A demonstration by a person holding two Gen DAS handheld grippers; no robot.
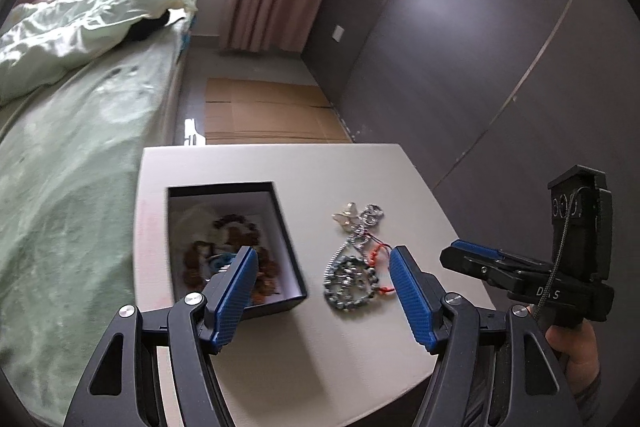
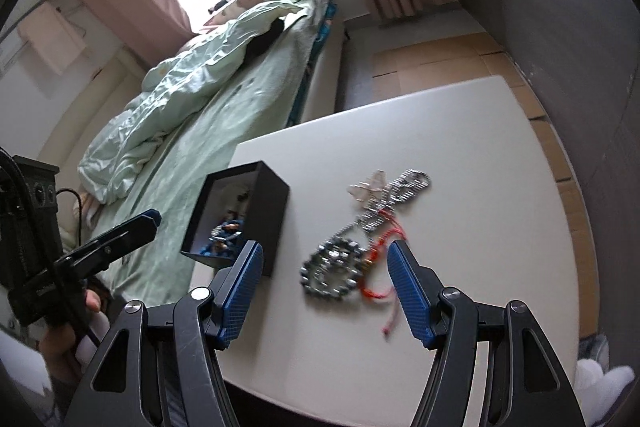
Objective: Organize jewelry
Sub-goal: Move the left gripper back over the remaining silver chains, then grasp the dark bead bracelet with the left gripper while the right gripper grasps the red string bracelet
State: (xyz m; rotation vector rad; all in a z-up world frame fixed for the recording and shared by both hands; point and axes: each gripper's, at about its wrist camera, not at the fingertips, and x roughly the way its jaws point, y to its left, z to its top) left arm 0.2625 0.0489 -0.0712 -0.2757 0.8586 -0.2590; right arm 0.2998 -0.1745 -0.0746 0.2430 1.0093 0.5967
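A tangle of loose jewelry lies on the white table, just right of an open black box holding beaded bracelets. The left gripper and right gripper both hover above the table, jaws apart and empty, beside a green-covered bed

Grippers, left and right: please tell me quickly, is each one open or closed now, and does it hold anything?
Left gripper: open, holding nothing.
Right gripper: open, holding nothing; the jewelry pile lies on the table beyond its fingers.
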